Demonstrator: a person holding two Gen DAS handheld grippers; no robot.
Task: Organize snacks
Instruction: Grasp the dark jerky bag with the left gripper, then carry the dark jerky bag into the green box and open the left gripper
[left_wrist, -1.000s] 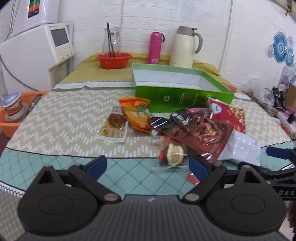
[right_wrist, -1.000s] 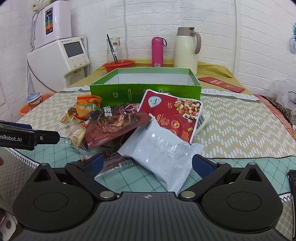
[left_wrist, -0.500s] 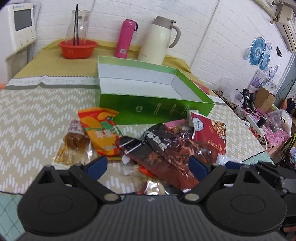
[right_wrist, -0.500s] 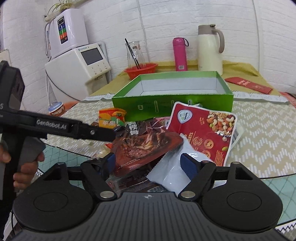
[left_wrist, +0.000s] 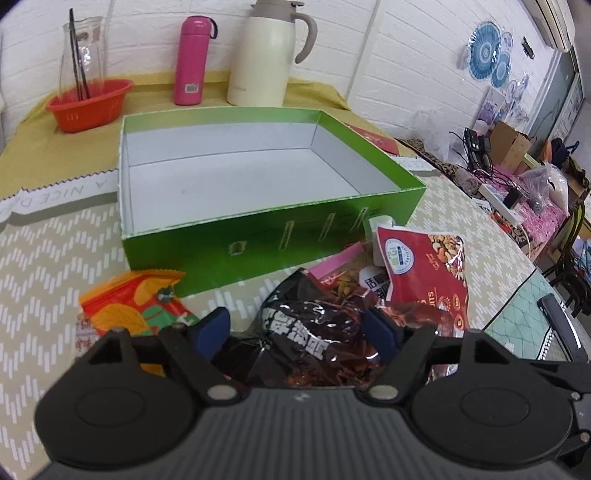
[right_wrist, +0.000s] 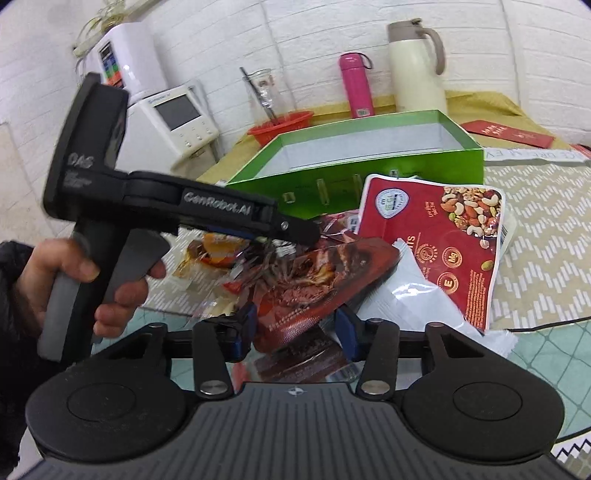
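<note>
A pile of snack packets lies in front of an empty green box (left_wrist: 258, 236), also in the right wrist view (right_wrist: 369, 162). My left gripper (left_wrist: 299, 330) is open, its fingers either side of the dark red-brown packet (left_wrist: 314, 343). My right gripper (right_wrist: 295, 326) is open and narrowed around the near end of that same packet (right_wrist: 317, 284). The left gripper's body (right_wrist: 207, 210) reaches over the pile from the left. A red nut packet (left_wrist: 424, 273) (right_wrist: 443, 236) lies to the right, over a white packet (right_wrist: 402, 306). An orange packet (left_wrist: 129, 302) lies at the left.
A pink bottle (left_wrist: 192, 59), a cream thermos jug (left_wrist: 266, 55) and a red bowl with a glass jar (left_wrist: 88, 99) stand behind the box. A white appliance (right_wrist: 173, 122) stands at the far left. The table edge and clutter lie to the right.
Both grippers moved forward onto the pile. The left one now straddles the dark packet close to the box. The right gripper's fingers have narrowed around the packet's near end.
</note>
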